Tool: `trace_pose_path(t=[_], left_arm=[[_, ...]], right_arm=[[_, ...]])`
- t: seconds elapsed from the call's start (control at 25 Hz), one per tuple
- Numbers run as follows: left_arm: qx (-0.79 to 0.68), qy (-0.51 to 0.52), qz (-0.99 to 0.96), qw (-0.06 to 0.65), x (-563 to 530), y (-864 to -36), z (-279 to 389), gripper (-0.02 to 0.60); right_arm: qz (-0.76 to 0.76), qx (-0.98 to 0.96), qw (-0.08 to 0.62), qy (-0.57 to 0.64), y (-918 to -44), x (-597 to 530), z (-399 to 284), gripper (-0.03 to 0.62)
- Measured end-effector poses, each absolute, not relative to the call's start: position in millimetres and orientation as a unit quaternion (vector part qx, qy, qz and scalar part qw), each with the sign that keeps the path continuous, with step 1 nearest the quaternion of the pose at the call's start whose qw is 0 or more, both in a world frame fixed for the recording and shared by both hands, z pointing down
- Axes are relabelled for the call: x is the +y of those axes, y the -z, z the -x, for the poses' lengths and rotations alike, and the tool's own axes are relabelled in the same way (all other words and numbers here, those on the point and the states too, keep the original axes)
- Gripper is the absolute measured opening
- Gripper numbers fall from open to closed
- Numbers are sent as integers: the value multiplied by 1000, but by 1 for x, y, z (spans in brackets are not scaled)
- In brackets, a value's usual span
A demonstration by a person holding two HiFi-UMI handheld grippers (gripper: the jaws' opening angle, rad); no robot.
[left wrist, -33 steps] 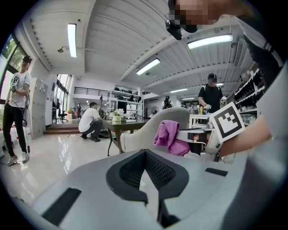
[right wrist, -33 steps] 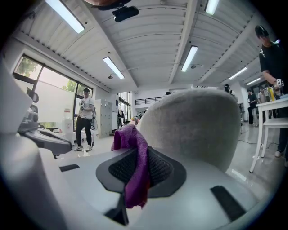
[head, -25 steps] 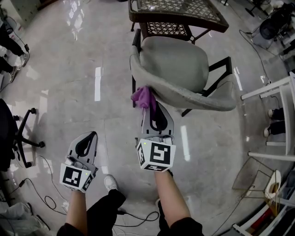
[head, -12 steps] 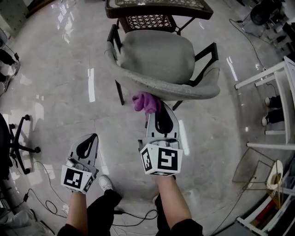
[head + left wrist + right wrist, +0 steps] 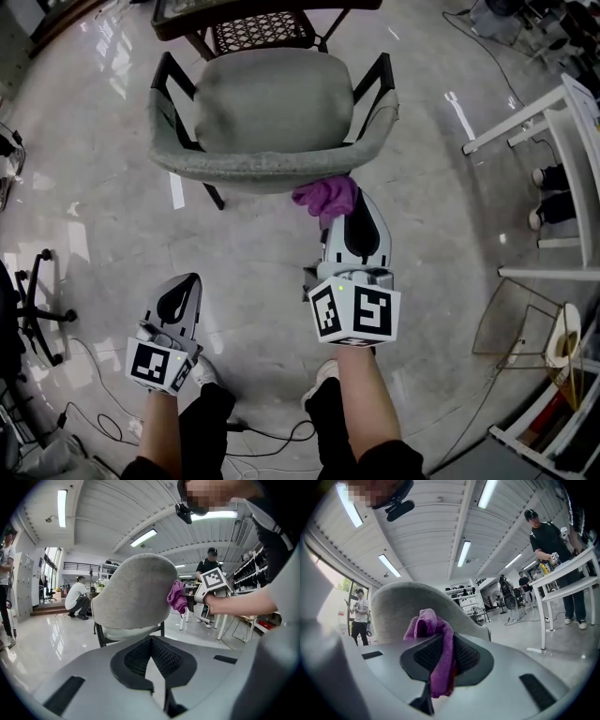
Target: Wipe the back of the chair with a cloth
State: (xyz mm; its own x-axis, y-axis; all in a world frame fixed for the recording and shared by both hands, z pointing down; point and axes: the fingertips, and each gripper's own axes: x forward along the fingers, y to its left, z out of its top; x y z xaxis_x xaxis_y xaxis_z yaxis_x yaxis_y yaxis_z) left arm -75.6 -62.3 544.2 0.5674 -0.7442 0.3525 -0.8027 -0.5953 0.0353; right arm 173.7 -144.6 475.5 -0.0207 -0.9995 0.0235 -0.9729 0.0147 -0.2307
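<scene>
While the left gripper (image 5: 186,281) hangs low, jaws together on nothing, the right gripper (image 5: 354,201) clamps a purple cloth (image 5: 325,195) against the chair back (image 5: 272,172).
Only the right gripper view shows the cloth running lengthwise between the pads, bunched at the tips. Only the left gripper view shows it touching the upright back's right edge. Seen from the head, the curved back spans left to right, and the seat (image 5: 272,98) faces away.

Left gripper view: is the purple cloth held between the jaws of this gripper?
No, the left gripper has nothing between its jaws; the purple cloth is pinched in the right gripper, at the chair back.
</scene>
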Motion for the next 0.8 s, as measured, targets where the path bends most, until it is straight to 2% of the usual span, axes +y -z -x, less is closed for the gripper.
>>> trace_pose_path(t=[0.2, 0.36, 0.56, 0.8], left_arm=[[-431, -155, -883, 102, -55, -556, 43, 9], [-432, -155, -882, 110, -51, -560, 43, 9], [-438, -149, -880, 107, -50, -561, 68, 9], [-459, -158, -867, 111, -47, -585, 146, 9]], right_arm=[[720, 681, 78, 109, -484, -148, -230, 72], [713, 696, 41, 73, -487, -120, -221, 72], [667, 742, 43, 55, -488, -87, -144, 72], [603, 795, 26, 57, -529, -111, -13, 72]])
